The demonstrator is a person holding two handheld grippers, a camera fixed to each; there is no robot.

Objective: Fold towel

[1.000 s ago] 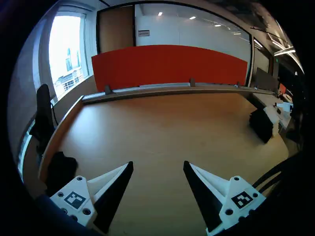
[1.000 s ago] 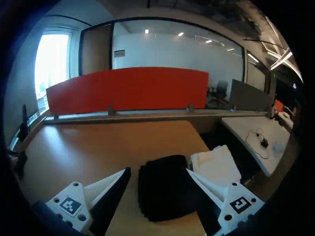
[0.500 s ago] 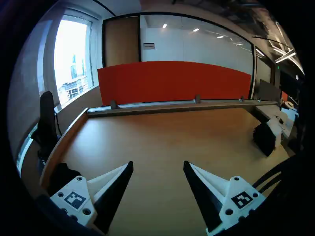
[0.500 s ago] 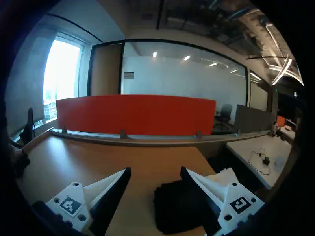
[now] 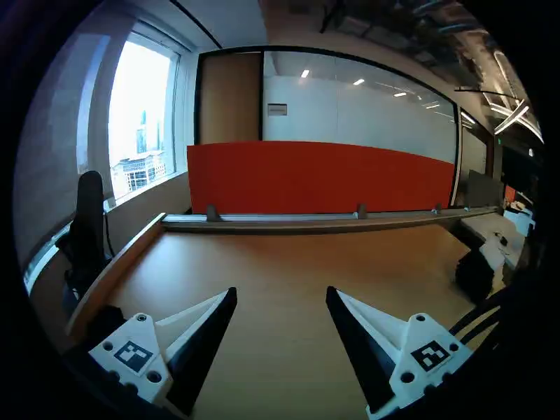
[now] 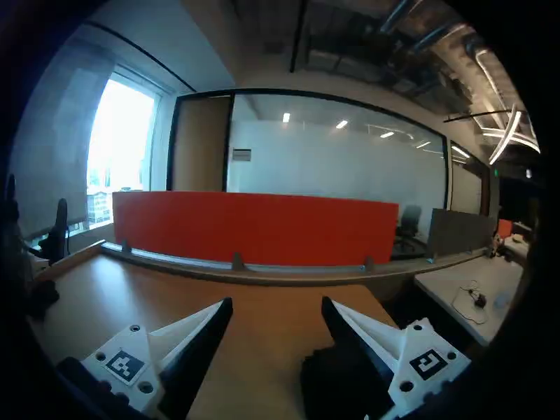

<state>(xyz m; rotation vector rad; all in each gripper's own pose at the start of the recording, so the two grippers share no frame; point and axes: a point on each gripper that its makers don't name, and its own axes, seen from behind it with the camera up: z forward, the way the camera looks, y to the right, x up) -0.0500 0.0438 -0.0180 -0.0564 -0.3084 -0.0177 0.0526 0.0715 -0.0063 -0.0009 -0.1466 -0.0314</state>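
Observation:
A stack of dark folded towels [image 5: 474, 274] with a white folded towel [image 5: 495, 253] behind it sits at the right edge of the wooden table [image 5: 294, 273] in the left gripper view. My left gripper [image 5: 280, 299] hovers open over bare table, well left of that stack. In the right gripper view the dark towel stack [image 6: 332, 381] lies low at the bottom, partly behind the right finger [image 6: 364, 332]. My right gripper [image 6: 276, 308] is open above it, holding nothing.
A red divider panel [image 5: 318, 178] runs along the table's far edge. A black chair [image 5: 87, 224] stands beyond the left edge, by the window. Another desk [image 6: 476, 294] with a cable on it lies to the right, across a gap.
Both grippers have tilted upward, so the table and towels have slid down in the views. The dark stack has dropped almost out of the right gripper view. Both stayed open.

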